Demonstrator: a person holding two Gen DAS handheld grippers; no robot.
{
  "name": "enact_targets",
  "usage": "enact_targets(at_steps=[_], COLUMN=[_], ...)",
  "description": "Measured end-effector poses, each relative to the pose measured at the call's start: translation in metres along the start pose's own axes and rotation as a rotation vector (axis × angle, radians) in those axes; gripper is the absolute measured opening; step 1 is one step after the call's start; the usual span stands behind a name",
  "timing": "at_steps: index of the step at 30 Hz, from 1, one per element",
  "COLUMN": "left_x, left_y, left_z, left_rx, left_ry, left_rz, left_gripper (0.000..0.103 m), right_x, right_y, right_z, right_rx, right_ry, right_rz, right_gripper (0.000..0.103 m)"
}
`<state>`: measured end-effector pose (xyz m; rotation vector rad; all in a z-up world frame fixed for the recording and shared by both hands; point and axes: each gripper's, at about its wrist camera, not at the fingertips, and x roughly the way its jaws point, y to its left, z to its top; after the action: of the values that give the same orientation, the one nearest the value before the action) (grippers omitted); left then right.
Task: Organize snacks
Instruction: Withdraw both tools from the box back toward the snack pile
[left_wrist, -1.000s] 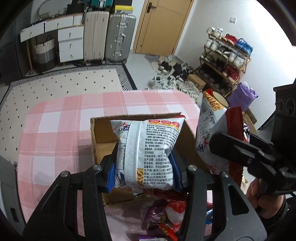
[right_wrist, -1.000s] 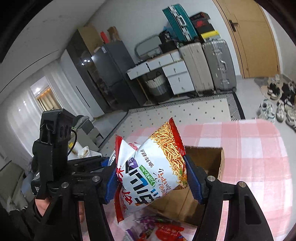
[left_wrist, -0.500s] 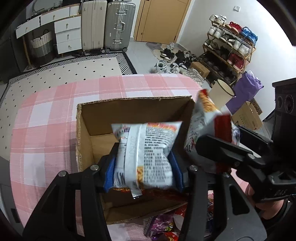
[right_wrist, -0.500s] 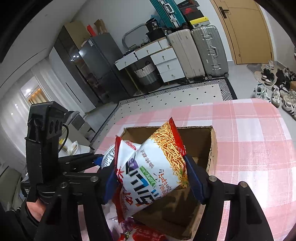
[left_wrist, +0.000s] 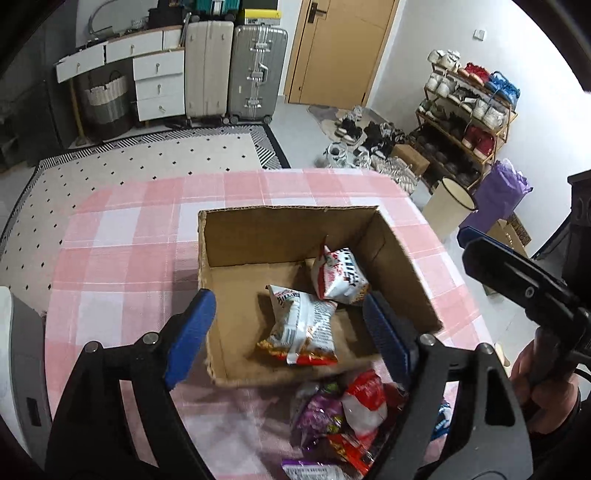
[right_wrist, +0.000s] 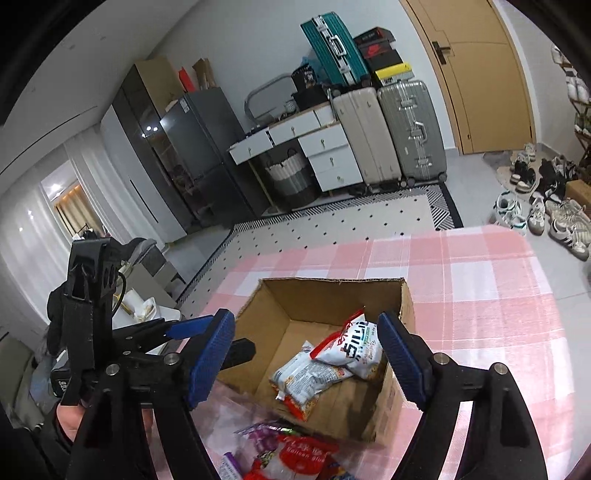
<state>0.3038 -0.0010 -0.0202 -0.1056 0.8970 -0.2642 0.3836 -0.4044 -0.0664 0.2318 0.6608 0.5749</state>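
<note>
Now both the left gripper (left_wrist: 290, 328) and the right gripper (right_wrist: 306, 356) are opening with nothing between them, and the remaining snack packets (left_wrist: 343, 417) look light, soft and crinkly, best pinched across the puffed middle.

Home; suitcases (left_wrist: 236, 70), shoe rack (left_wrist: 469, 110), fridge (right_wrist: 207, 155), rug (left_wrist: 147, 162)

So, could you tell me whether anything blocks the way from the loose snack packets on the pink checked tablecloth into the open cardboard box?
Nothing visible does: the loose snack packets lie just outside the near wall of the open cardboard box, whose top is uncovered.
</note>
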Motion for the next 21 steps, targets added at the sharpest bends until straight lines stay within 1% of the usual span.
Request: enact_targets(at_steps=[5, 10, 11, 14, 15, 17, 21], left_x=[-0.035, -0.073, -0.082, -0.106, -0.114, -0.13, -0.155], left_y=[-0.004, -0.021, -0.025, -0.033, -0.035, -0.04, -0.048], left_z=[-0.012, -0.033, -0.036, -0.046, -0.048, -0.058, -0.073], left_rx=[-0.004, 0.032, 0.038, 0.046, 0.047, 0.052, 0.057], left_ry=[-0.044, -0.099, -0.112, -0.152, -0.164, -0.192, -0.218], left_rz=[0.024, 0.06, 0.063, 0.07, 0.072, 0.073, 0.08], left_gripper=[0.085, 0.086, 0.087, 0.1, 0.103, 0.103, 0.103], right_x=[-0.031, -0.061, -0.068, -0.087, -0.094, -0.108, -0.135], right_y=[0.011, 0.022, 0.024, 0.029, 0.031, 0.035, 0.044], right_z=[-0.005, -0.014, -0.016, -0.022, -0.024, -0.03, -0.044], right_rx=[-0.018, -0.036, -0.041, -0.054, -0.055, -0.06, -0.082], right_ry=[-0.033, -0.059, -0.066, -0.088, -0.095, -0.111, -0.148], right_rz=[0.004, -0.002, -0.008, -0.014, -0.016, -0.019, -0.024], right_gripper=[0.084, 0.086, 0.086, 0.091, 0.091, 0.091, 0.092])
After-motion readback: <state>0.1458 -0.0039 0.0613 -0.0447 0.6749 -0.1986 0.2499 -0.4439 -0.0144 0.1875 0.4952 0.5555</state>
